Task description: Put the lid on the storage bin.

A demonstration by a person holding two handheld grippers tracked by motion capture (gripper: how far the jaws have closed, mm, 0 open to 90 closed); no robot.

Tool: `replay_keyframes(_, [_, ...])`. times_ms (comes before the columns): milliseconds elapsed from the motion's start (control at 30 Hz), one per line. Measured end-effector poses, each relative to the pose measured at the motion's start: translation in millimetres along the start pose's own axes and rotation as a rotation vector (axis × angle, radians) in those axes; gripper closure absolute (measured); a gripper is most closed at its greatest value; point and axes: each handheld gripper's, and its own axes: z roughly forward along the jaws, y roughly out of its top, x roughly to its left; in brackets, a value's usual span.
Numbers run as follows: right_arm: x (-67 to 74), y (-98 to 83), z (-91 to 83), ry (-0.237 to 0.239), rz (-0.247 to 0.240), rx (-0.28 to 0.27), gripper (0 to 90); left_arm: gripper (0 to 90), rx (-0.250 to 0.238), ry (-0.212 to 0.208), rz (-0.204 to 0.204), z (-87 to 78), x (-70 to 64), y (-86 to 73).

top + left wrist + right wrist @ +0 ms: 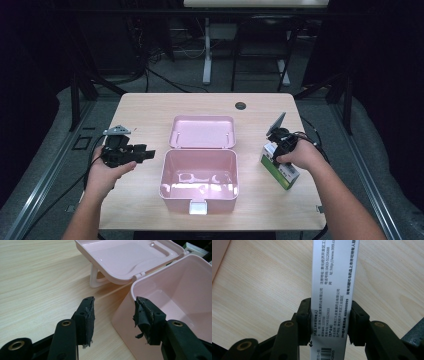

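Note:
A pink plastic box (199, 191) stands open at mid-table, its lid (202, 132) laid back flat behind it. My left gripper (146, 154) hovers just left of the box, open, with nothing between its fingers; in the left gripper view the gripper (115, 305) points at the box's near wall (175, 302) and the lid (125, 257). To the right lies a white and green medicine carton (282, 175). My right gripper (278, 158) reaches down onto it. In the right gripper view the pads (304, 320) press both sides of the printed carton (334, 277).
The light wooden table (145, 110) has a round cable hole (240, 105) near its far edge. A white latch (198, 207) sticks out of the box front near the table's front edge. Desk legs and cables stand on the dark floor beyond.

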Motion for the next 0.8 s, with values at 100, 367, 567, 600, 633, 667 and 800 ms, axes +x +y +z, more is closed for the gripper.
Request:
replay_keyframes(100, [0.3,0.2,0.5,-0.002,0.002,-0.002,59.9,50.4,0.000,0.000,0.000,0.1,0.0,0.0])
replay_keyframes(367, [1.3,1.6,2.6,-0.008,0.000,0.007,60.7,50.4,0.001,0.000,0.001,0.3,-0.1,-0.1])
replay_keyframes(567, [1.7,1.9,2.2,-0.012,-0.005,0.012,61.4,50.5,0.000,0.000,0.002,0.2,-0.2,-0.1])
replay_keyframes(600, [1.7,1.9,2.2,-0.012,-0.005,0.012,61.4,50.5,0.000,0.000,0.002,0.2,-0.2,-0.1])
replay_keyframes(633, [2.2,1.9,1.9,-0.013,-0.005,0.016,61.5,50.5,0.001,-0.001,0.002,0.3,-0.2,-0.1])
replay_keyframes(667, [2.3,2.0,1.8,-0.014,-0.005,0.017,61.6,50.5,0.001,0.000,0.001,0.3,-0.2,-0.1])
replay_keyframes(800, [2.6,1.9,1.7,-0.015,-0.017,0.017,61.6,50.6,0.001,0.000,0.001,0.4,0.0,0.0])
